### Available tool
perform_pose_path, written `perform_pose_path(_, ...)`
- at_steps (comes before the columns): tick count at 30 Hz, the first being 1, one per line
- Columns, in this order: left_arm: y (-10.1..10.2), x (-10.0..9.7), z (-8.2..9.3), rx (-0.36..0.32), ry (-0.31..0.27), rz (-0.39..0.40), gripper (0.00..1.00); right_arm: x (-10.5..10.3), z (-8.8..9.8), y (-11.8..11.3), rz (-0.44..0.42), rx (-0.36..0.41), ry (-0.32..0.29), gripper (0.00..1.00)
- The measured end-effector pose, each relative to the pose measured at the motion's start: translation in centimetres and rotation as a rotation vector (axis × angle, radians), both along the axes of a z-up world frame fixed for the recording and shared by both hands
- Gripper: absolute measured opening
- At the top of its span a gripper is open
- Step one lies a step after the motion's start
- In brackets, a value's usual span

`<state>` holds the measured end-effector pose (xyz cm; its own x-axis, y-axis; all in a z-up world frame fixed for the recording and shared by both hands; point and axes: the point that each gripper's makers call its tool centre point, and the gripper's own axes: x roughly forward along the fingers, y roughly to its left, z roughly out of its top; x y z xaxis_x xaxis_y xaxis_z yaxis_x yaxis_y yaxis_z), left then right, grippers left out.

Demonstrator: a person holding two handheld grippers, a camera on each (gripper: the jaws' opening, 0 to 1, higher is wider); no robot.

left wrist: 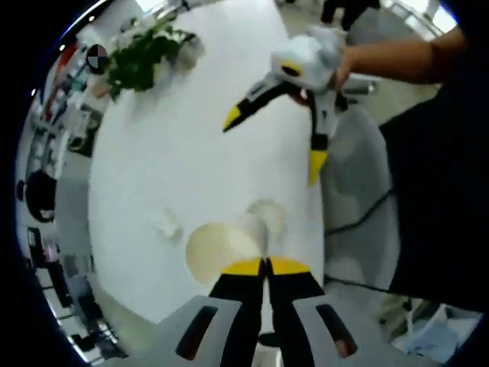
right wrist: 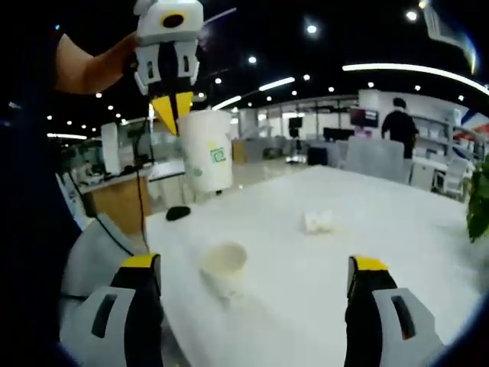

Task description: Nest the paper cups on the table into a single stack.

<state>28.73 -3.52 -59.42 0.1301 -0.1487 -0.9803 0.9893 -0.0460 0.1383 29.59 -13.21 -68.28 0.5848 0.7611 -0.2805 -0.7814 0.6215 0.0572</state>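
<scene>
Overhead, the left gripper (right wrist: 171,107) jaws pinch a paper cup (right wrist: 207,150) by its rim, lifted off the desk (right wrist: 382,229). Right gripper (right wrist: 256,294) jaws gape wide, a second cup (right wrist: 224,267) standing near the desk's edge between them.

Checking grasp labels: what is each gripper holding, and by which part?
Left gripper holds a cup by its rim, lifted off the table. Right gripper is open, holding nothing.

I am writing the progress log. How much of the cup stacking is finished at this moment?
Nothing is nested yet. In hand: the left gripper is shut on the rim of a paper cup, lifted above the table. The right gripper is open, facing a second cup standing on the table. Left: put one cup inside the other.
</scene>
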Motion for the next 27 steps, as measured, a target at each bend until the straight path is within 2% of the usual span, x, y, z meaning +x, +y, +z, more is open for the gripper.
perform_pose_path(2,-0.5,0.0,-0.2,-0.002,0.008,0.013,0.00,-0.4,1.1,-0.6,-0.017,0.045,-0.024,1.00)
perform_pose_path(4,-0.8,0.0,-0.6,-0.009,0.018,0.020,0.00,-0.8,1.8,-1.1,-0.026,0.055,-0.056,1.00)
perform_pose_path(6,-0.9,0.0,-0.9,-0.011,0.025,0.031,0.00,-1.0,2.0,-1.5,-0.027,0.060,-0.058,1.00)
perform_pose_path(13,-1.1,0.3,-2.2,-0.009,0.043,0.058,0.00,-1.3,1.7,-2.4,-0.040,0.046,-0.054,1.00)
perform_pose_path(20,-1.4,0.0,-3.0,-0.003,0.053,0.058,0.00,-1.5,1.4,-2.2,-0.039,0.044,-0.045,1.00)
perform_pose_path(27,-1.1,-0.2,-4.8,0.013,0.056,0.059,0.00,-1.5,1.5,-2.1,-0.037,0.047,-0.039,1.00)
